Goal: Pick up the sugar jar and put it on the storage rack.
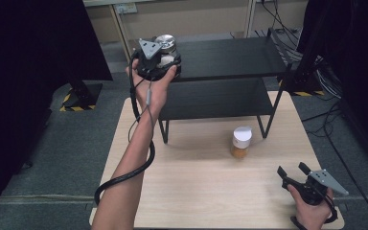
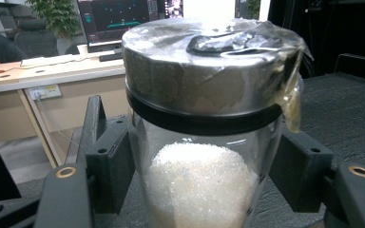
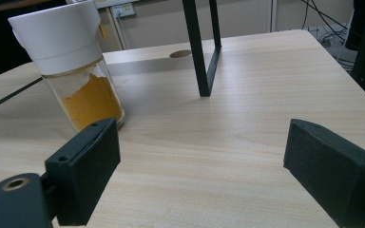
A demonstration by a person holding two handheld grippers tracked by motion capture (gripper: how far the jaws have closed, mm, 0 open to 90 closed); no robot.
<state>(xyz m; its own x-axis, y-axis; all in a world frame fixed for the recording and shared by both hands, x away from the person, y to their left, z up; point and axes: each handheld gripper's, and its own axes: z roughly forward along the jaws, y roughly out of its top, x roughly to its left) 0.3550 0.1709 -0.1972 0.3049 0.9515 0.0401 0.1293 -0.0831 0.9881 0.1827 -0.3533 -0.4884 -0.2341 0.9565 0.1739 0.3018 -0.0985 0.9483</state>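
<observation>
Your light wooden worktop [image 1: 196, 191] carries the black two-tier metal shelf [image 1: 230, 60]. Your left tongs [image 2: 197, 175] pinch the clear glass jar of white crystals with a silver lid [image 2: 202, 142] at the shelf's top tier. Your right tongs [image 3: 199, 166] stand spread near the white-lidded jar of orange powder [image 3: 76, 66].

Left hand-held gripper [image 1: 165, 57] raised, clamped, right hand-held gripper [image 1: 291, 171] low, agape

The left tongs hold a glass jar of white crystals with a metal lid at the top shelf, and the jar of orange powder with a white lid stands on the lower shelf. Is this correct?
Not quite. The jar of orange powder stands on the wooden table, in front of the rack, as the high view shows. The rest holds: the left tongs grip the jar of white crystals at the top shelf.
</observation>
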